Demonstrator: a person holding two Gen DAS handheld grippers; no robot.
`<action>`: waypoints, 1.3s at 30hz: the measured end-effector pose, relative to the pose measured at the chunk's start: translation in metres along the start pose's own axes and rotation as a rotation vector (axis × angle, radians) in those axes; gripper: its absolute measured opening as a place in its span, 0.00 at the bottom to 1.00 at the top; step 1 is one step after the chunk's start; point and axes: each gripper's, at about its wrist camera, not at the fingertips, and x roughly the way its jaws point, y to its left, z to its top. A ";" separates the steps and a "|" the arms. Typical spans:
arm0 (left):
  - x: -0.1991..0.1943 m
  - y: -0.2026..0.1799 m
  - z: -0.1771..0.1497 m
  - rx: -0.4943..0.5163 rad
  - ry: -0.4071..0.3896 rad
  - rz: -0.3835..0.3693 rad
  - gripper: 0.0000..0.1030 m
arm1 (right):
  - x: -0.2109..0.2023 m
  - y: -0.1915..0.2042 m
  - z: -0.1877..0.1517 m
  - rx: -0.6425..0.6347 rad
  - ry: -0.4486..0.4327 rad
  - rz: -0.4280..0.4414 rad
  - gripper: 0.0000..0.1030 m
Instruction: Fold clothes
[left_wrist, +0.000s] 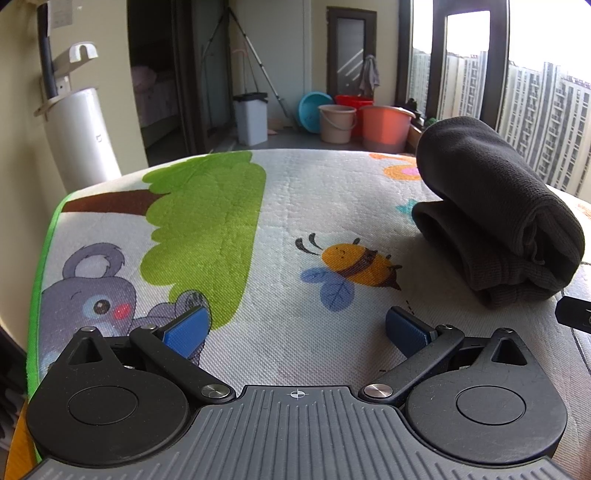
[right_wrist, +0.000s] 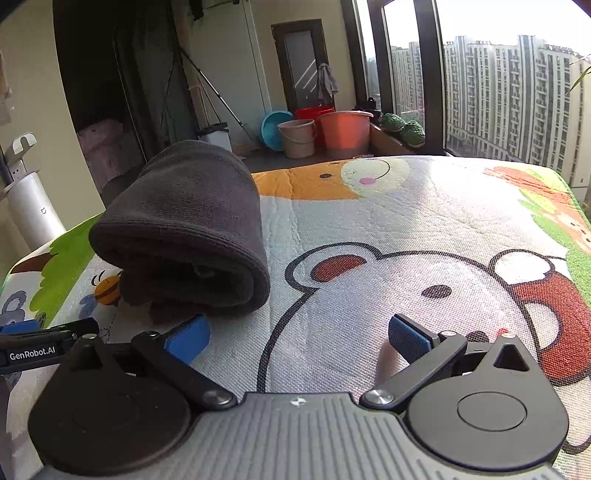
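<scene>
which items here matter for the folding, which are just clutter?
Job:
- folded dark garment
- cartoon mat it lies on
- left gripper, open
- right gripper, open

Lying about:
- orange bucket
- beige bucket
- blue basin
- mop

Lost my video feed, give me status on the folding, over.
Left gripper open, empty. Right gripper open, empty. Dark garment folded in a bundle on the cartoon mat, between both grippers. Nothing in the way.
</scene>
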 end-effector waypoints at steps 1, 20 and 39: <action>0.000 0.000 0.000 0.000 0.000 0.000 1.00 | 0.000 0.000 0.000 0.002 -0.001 0.001 1.00; 0.000 0.000 0.000 0.000 0.000 0.000 1.00 | -0.002 0.003 0.002 0.004 0.001 -0.001 1.00; 0.001 -0.001 0.000 0.002 0.000 0.004 1.00 | 0.001 -0.001 0.001 0.036 -0.009 0.017 1.00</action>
